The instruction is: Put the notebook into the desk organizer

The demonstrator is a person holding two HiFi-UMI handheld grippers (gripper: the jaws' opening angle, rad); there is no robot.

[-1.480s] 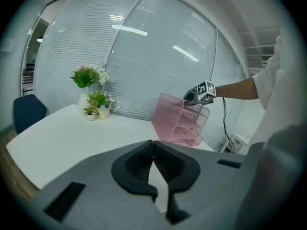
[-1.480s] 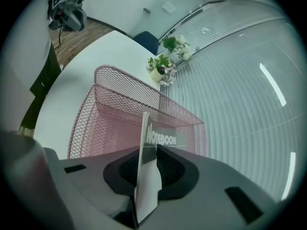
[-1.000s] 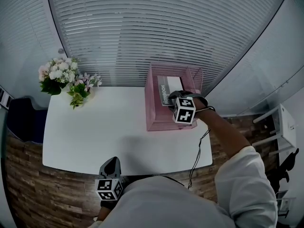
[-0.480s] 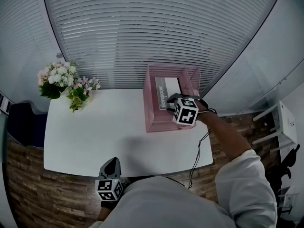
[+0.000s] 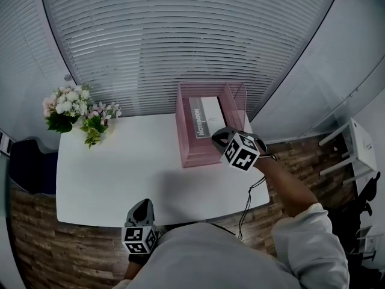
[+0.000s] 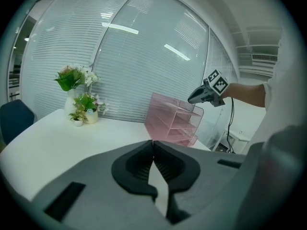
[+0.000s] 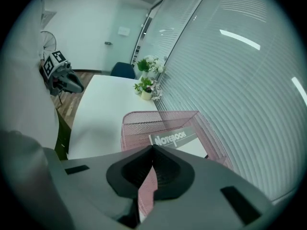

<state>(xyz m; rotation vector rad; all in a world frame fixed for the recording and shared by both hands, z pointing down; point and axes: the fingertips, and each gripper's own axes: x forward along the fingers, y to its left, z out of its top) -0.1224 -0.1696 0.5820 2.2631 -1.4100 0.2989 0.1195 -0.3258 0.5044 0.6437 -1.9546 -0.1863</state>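
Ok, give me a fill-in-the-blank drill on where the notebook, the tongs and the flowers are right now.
The notebook lies in the ___ tray of the pink desk organizer.
The right tongs are ___, with nothing between them.
Seen from the head view, the flowers stand at the far ___ corner of the white table.
Missing words: top; shut; left.
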